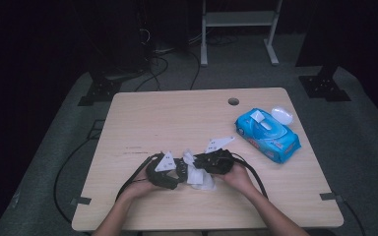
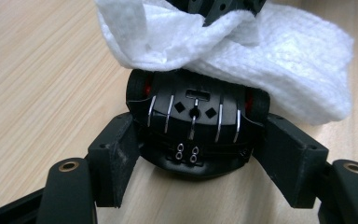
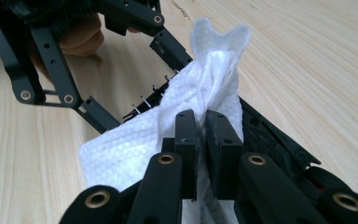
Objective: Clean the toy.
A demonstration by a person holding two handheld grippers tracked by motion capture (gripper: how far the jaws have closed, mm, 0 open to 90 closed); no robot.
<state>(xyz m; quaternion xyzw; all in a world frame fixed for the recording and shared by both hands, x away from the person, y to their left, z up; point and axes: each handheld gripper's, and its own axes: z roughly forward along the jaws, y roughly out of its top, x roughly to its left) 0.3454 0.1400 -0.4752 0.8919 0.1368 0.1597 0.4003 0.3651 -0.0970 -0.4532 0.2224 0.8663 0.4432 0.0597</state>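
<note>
Standing near the front edge of the table [image 1: 128,113], I watched the person work with both hands close together, a little left of its middle. The left gripper [image 2: 193,172] had its jaws apart by about the width of a small black toy car [image 2: 196,126], and the pads stood against the two flanks of the car, so I judged it was clamped on it; the car's underside with its metal strips was facing this gripper's camera. The right gripper [image 3: 200,154] had its jaws nearly together, pinched on a bunch of white wet wipe [image 3: 200,88], and the loose part of the wipe hung down below the pinch.

What mattered for the coming move was how these two lay to each other. The wipe [image 2: 279,60] was draped over the far end of the car, just beyond the left jaws, touching the car's body. The long axis of the car ran away from the left gripper toward the right one. So the right hand [image 1: 236,174] was the one that could rub, and I think a stroke along the car's length would suit better than across.

Well apart, toward the right edge, a blue pack of wipes [image 1: 268,135] lay with its lid open.
</note>
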